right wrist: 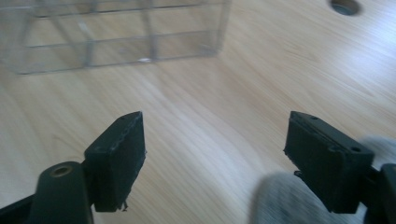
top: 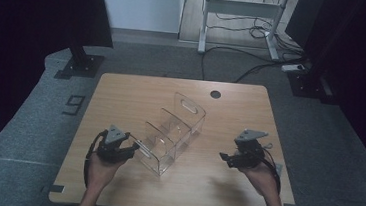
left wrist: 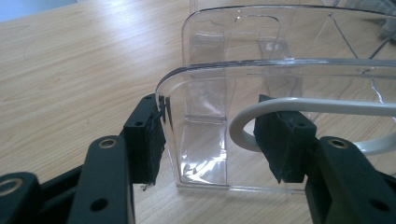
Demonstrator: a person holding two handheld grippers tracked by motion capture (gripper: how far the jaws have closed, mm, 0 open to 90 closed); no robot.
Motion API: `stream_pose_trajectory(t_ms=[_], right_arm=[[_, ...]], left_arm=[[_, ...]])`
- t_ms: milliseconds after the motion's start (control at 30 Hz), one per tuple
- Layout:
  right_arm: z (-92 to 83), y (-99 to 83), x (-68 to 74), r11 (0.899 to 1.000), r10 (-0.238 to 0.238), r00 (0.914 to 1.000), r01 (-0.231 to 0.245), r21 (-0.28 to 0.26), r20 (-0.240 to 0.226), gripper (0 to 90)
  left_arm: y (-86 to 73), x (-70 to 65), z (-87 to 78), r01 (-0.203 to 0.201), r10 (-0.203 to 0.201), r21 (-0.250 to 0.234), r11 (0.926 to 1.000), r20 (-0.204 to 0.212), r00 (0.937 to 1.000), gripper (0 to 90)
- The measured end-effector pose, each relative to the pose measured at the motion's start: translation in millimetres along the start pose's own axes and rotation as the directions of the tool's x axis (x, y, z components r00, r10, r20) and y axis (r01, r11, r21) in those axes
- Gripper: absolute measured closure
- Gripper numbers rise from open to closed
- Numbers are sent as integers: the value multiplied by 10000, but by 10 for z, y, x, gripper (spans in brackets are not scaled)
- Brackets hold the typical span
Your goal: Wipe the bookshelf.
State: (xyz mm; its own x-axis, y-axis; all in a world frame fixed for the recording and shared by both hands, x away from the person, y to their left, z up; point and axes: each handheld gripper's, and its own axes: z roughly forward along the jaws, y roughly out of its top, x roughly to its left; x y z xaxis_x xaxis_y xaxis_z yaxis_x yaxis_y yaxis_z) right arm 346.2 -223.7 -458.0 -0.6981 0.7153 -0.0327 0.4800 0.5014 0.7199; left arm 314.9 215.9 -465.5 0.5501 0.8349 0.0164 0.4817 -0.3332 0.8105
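Observation:
A clear plastic organiser (top: 173, 132) with several dividers and a handle slot in its far end wall lies diagonally on the wooden table (top: 131, 93). My left gripper (top: 136, 148) is at its near left end. In the left gripper view the gripper (left wrist: 210, 140) is open, the organiser's (left wrist: 233, 79) near corner stands between the jaws, and the left pad (left wrist: 152, 140) touches the corner edge. My right gripper (top: 224, 158) hovers to the organiser's right. It (right wrist: 215, 140) is open over bare wood, with the organiser (right wrist: 116, 42) farther off.
A round cable hole (top: 215, 94) sits near the table's far edge. A white cable (left wrist: 327, 106) arcs by the left gripper's right jaw. Beyond the table are a white desk frame (top: 239, 10), floor cables and black stands at both sides.

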Motion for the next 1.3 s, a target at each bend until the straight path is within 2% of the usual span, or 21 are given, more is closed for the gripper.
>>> stream_pose_trajectory(t_ms=[133, 233, 400, 533, 567, 667, 800, 867, 1067, 1200, 1300], right_arm=[[-87, -120, -190, 9975, 708, 9963, -704, -93, 478, 169], [-93, -205, -300, 9952, 966, 9917, -975, 60, 842, 159], [-26, -361, -447, 9900, 1211, 9855, -1286, 577, 1191, 138], [65, -475, -515, 9852, 1144, 9827, -1311, 1105, 1459, 148], [105, -519, -537, 9817, 1170, 9811, -1377, 1316, 1541, 166], [173, -597, -574, 9777, 1258, 9809, -1479, 1490, 1480, 248], [226, -652, -588, 9724, 1090, 9829, -1364, 1891, 1481, 391], [247, -673, -589, 9677, 1061, 9858, -1325, 2143, 1305, 444], [240, -687, -621, 9615, 1341, 9849, -1561, 2263, 1100, 583], [203, -668, -613, 9632, 1342, 9843, -1567, 2185, 1143, 622], [157, -622, -587, 9711, 1335, 9833, -1547, 1818, 1238, 625]], left_arm=[[-28, 14, -35, 31, -31, -7, 10000, 6, 10000, 444], [-39, 18, -52, 29, -29, -6, 10000, 15, 10000, 444], [-57, 33, -83, -28, 28, 38, 10000, 65, 10000, 444], [-80, 43, -101, -44, 44, -43, 10000, 101, 9999, 445], [-82, 44, -104, -49, 50, -48, 10000, 107, 9999, 444], [-83, 48, -114, -84, 84, 7, 10000, 127, 9999, 444], [-98, 60, -128, -38, 39, -21, 10000, 213, 9998, 445], [-107, 66, -133, -30, 31, -62, 10000, 263, 9997, 447], [-132, 85, -155, 0, 8, -149, 9999, 489, 9988, 450], [-132, 77, -166, -62, 67, -103, 9999, 545, 9985, 451], [-136, 69, -171, -83, 90, -121, 9999, 582, 9983, 452]])
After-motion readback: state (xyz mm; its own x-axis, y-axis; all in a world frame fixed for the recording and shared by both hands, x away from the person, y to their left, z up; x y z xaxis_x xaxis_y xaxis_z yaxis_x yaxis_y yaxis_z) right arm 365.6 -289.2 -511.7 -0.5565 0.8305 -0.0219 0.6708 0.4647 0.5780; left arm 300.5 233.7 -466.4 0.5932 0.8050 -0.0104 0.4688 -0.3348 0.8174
